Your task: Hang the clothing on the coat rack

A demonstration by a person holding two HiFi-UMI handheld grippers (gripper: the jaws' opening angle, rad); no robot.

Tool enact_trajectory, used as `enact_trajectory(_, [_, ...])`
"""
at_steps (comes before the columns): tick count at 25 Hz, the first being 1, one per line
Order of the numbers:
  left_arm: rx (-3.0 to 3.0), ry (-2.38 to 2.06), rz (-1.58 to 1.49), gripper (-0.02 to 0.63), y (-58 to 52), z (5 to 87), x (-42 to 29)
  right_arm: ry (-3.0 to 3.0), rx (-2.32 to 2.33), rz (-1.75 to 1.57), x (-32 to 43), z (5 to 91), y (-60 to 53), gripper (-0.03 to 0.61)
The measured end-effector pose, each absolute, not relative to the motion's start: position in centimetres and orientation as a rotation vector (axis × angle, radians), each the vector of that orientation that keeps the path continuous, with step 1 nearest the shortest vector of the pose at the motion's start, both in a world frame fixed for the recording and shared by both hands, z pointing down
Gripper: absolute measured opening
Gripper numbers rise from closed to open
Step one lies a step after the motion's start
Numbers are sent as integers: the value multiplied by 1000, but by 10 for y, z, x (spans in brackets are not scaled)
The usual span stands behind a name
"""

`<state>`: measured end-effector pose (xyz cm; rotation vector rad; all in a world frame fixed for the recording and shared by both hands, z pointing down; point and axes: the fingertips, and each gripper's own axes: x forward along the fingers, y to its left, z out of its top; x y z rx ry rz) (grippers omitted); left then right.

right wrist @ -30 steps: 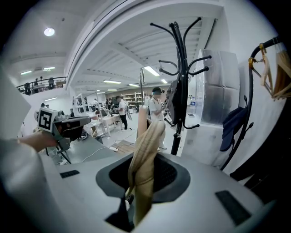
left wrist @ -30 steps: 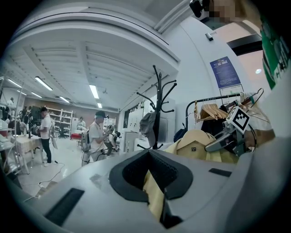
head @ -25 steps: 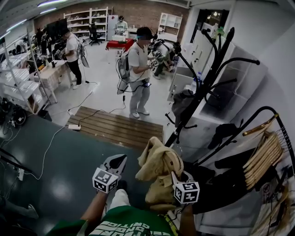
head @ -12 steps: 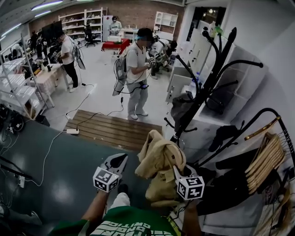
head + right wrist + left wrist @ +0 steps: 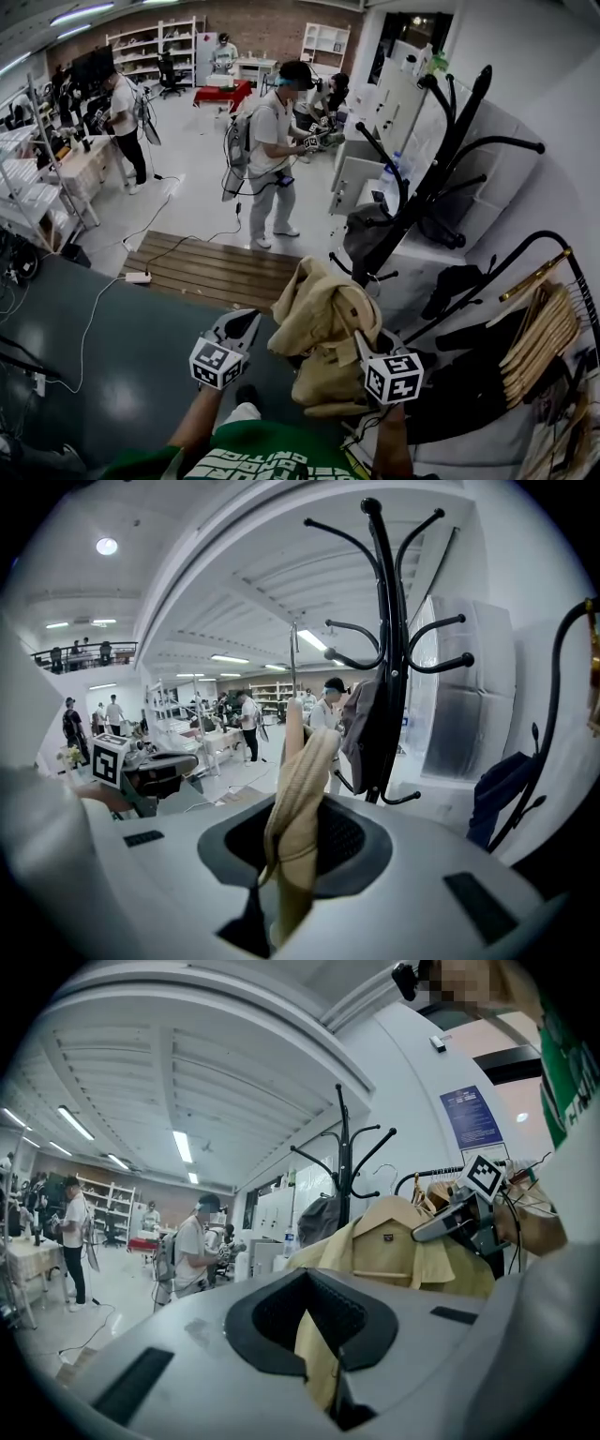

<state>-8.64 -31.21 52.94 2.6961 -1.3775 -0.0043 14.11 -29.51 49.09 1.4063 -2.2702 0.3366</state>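
Note:
A tan jacket [image 5: 323, 323] on a wooden hanger hangs bunched from my right gripper [image 5: 363, 344], which is shut on a fold of its fabric [image 5: 292, 799]. In the left gripper view the jacket [image 5: 394, 1241] faces me with its collar up. The black coat rack [image 5: 427, 187] stands just beyond it, tall in the right gripper view [image 5: 386, 649], with a grey garment [image 5: 367, 230] on a lower hook. My left gripper [image 5: 242, 325] hovers left of the jacket without touching it. Its jaws [image 5: 319, 1335] stand slightly apart with nothing between them.
A black clothes rail with wooden hangers [image 5: 539, 328] and dark clothes [image 5: 469, 380] fills the right side. White cabinets [image 5: 394, 103] stand behind the rack. A wooden platform [image 5: 216, 267] lies ahead, with a person [image 5: 267, 159] standing past it. Cables run over the floor at left.
My right gripper has lifted the jacket a little and carried it slightly right, toward the coat rack. The left gripper has stayed about where it was.

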Motion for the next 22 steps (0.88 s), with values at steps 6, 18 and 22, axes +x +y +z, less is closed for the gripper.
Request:
enact_trajectory(6, [2709, -1350, -13, 3, -340, 524, -89, -2268, 1432, 333, 137, 478, -318, 87])
enact_trajectory(18, [2747, -1274, 5, 3, -383, 512, -92, -2239, 1515, 364, 141, 458, -359, 87])
enact_trajectory(22, [2758, -1241, 20, 3, -399, 513, -93, -2218, 1551, 389, 144, 455, -376, 87])
